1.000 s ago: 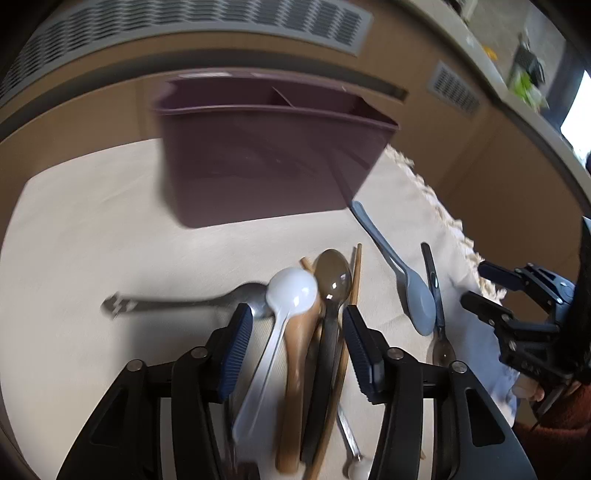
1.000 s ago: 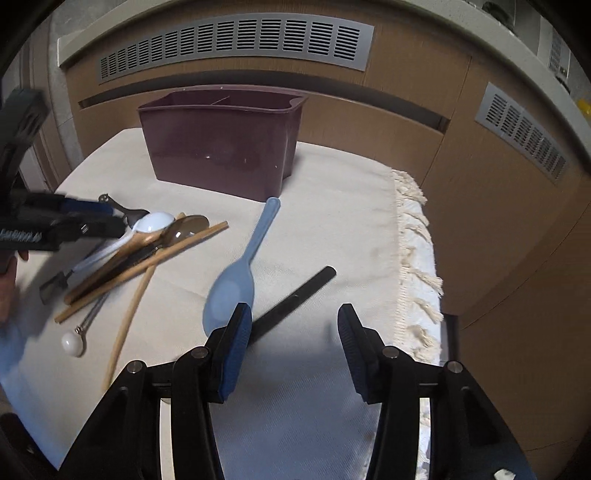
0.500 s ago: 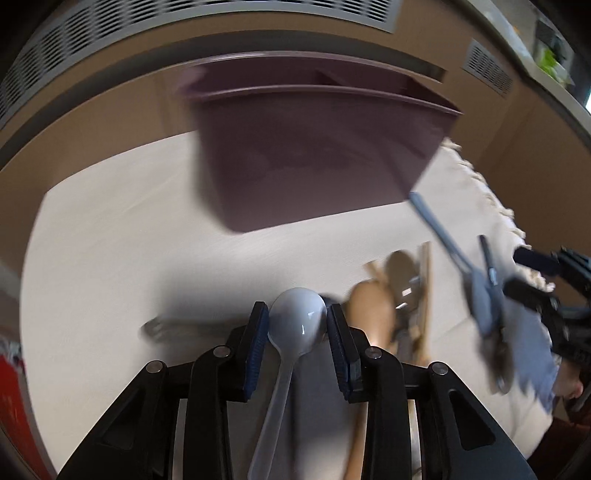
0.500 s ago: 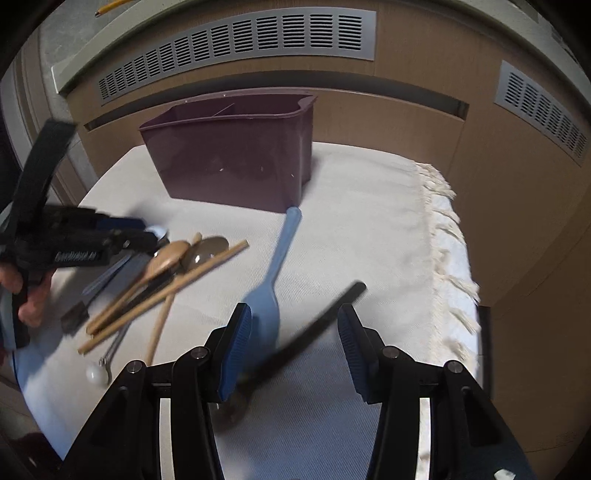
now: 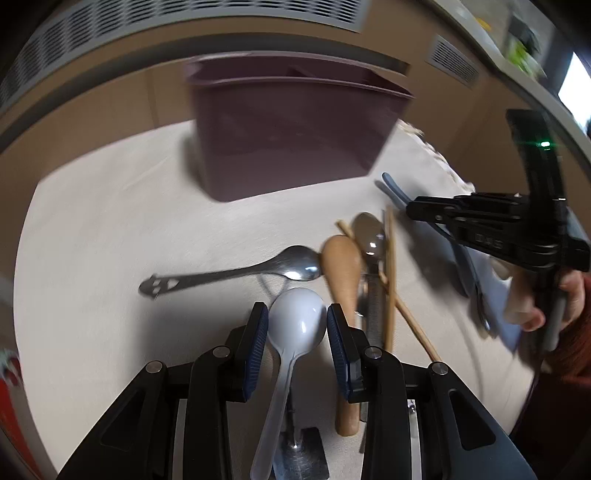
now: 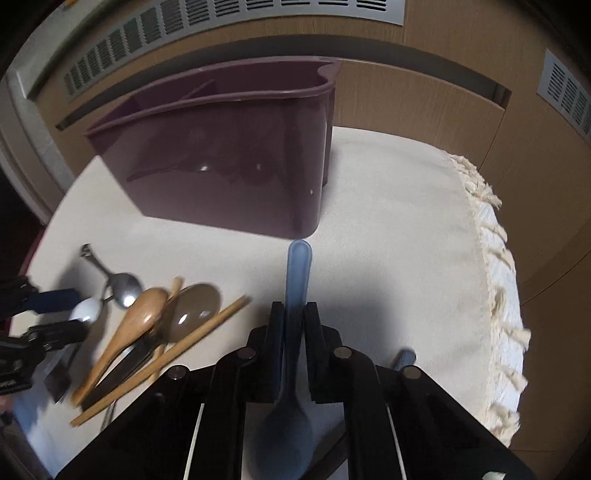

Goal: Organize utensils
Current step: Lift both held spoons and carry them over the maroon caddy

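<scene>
My left gripper [image 5: 297,314] is shut on the bowl of a white spoon [image 5: 295,332], whose handle runs back under the fingers. The jaws of my right gripper [image 6: 294,308] are closing, and their pads press on the handle of a pale blue spoon [image 6: 298,269]. Its bowl lies hidden low between the arms. The dark purple divided caddy [image 6: 229,173] stands on the cloth just beyond both grippers. A metal spoon [image 5: 236,271], a wooden spoon [image 5: 341,266], a brown spoon [image 5: 369,232] and chopsticks [image 5: 389,258] lie bunched between the two grippers.
A cream cloth with a fringed edge [image 6: 480,206] covers the table and drops off at the right. A black-handled utensil [image 6: 402,358] lies beside my right fingers. Wooden cabinet fronts with grey vents [image 6: 229,14] stand behind the caddy. A person's hand [image 5: 524,306] holds the right gripper.
The left jaws closed on the white spoon's bowl and shifted it left, away from the pile. The right gripper moved in over the blue spoon and closed on its handle.
</scene>
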Demonstrator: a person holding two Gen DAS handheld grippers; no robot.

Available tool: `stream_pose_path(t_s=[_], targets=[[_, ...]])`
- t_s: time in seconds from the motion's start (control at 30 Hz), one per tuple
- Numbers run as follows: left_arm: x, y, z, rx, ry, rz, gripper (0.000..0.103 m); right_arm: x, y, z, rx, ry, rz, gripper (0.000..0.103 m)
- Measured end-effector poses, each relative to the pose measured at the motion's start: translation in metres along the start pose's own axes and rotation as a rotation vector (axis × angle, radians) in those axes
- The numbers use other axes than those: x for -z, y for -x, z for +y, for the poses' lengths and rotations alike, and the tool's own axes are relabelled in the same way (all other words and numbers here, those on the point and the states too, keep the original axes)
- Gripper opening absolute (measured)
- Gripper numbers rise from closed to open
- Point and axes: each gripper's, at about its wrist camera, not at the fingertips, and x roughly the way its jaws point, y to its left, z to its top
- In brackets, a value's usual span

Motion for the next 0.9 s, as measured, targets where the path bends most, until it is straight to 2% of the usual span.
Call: stream_pose_path(t_s=[0.1,0.23,0.4,0.57,0.63,0.73,0.8,0.9], targets=[[0.003,0.001,-0.009,-0.038,-0.063,0.024,0.034,0.018,0.023,-0.003,-0.027,-0.006,-0.023,0.009],[0.004,-0.010,-0.013,-0.075,-0.079,0.081,0.034,0.031,0.043,-0.006,-0.046,-0.008,-0.045,0.009],[-0.003,-0.015,-0.017,-0.141,-0.106,0.132,0.034,0.041,0.066,-0.002,-0.028,0.020,-0.103,0.009],[-0.002,-0.013,-0.017,-0.169,-0.087,0.127,0.034,0.040,0.084,0.001,-0.039,0.022,-0.146,0.009],[0.001,-0.008,-0.015,-0.178,-0.064,0.097,0.034,0.039,0.090,0.003,-0.046,0.024,-0.160,0.009],[0.006,0.018,-0.009,-0.122,-0.002,-0.004,0.034,0.042,0.097,0.004,-0.057,0.019,-0.178,0.009],[0.007,0.045,-0.004,-0.063,0.058,-0.112,0.033,0.044,0.104,0.003,-0.074,0.010,-0.196,0.009],[0.008,0.078,-0.004,-0.018,0.114,-0.251,0.031,0.044,0.114,0.005,-0.081,0.011,-0.232,0.008]])
